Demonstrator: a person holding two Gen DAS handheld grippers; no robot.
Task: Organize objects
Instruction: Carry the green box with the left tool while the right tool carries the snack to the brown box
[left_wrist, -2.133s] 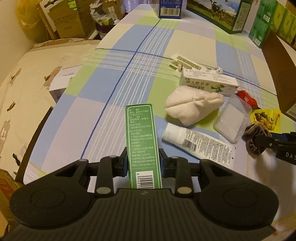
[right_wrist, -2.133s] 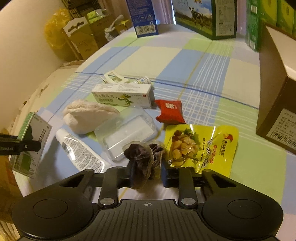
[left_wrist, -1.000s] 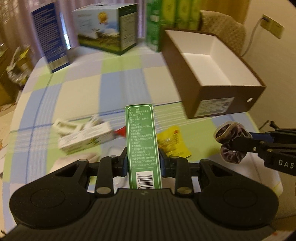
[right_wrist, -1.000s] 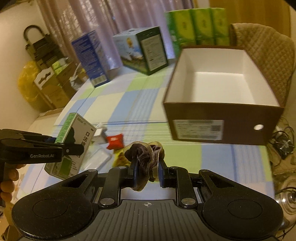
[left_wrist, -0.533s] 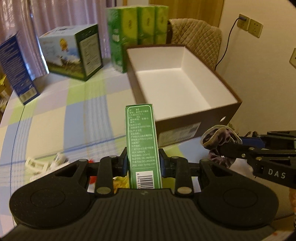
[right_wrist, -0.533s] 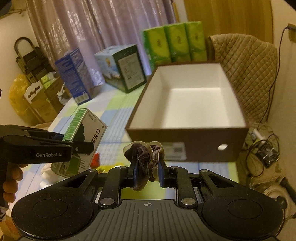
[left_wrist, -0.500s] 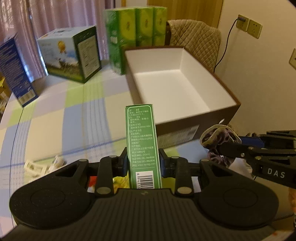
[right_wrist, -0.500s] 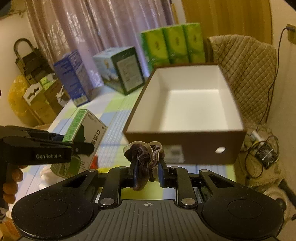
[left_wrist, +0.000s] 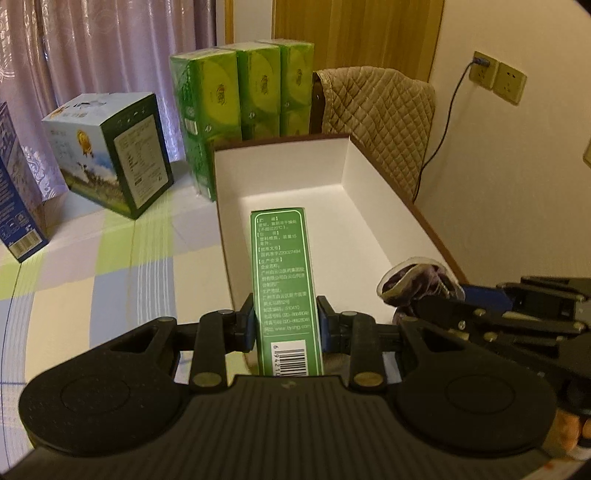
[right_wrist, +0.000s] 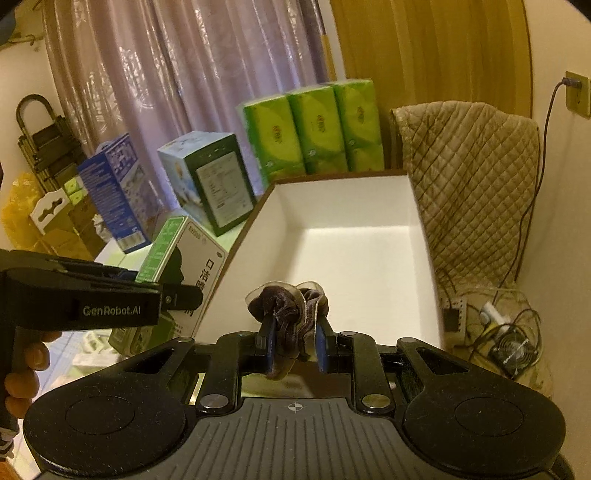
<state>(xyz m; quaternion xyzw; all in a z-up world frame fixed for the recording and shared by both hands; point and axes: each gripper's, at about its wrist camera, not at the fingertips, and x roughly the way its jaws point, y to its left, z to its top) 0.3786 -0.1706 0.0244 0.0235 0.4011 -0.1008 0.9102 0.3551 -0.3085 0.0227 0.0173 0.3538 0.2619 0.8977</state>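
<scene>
Left wrist view: left gripper (left_wrist: 287, 320) clamped on green carton (left_wrist: 282, 280), barcode end nearest the camera, held above the near left end of open brown box (left_wrist: 424, 221) with white inside. Right gripper (left_wrist: 424, 306) at right edge, pinching dark scrunchie (left_wrist: 415, 282). Behind: green tissue packs (left_wrist: 240, 107), checked tablecloth (left_wrist: 110, 258).

Right wrist view: right gripper (right_wrist: 293, 347) closed on dark scrunchie (right_wrist: 288, 302), over the box's near rim (right_wrist: 236, 254). Left gripper (right_wrist: 177, 291) at left, gripping green carton (right_wrist: 184, 266) beside the box's left wall.

Both grippers have carried their loads over the open box (left_wrist: 373, 206)
</scene>
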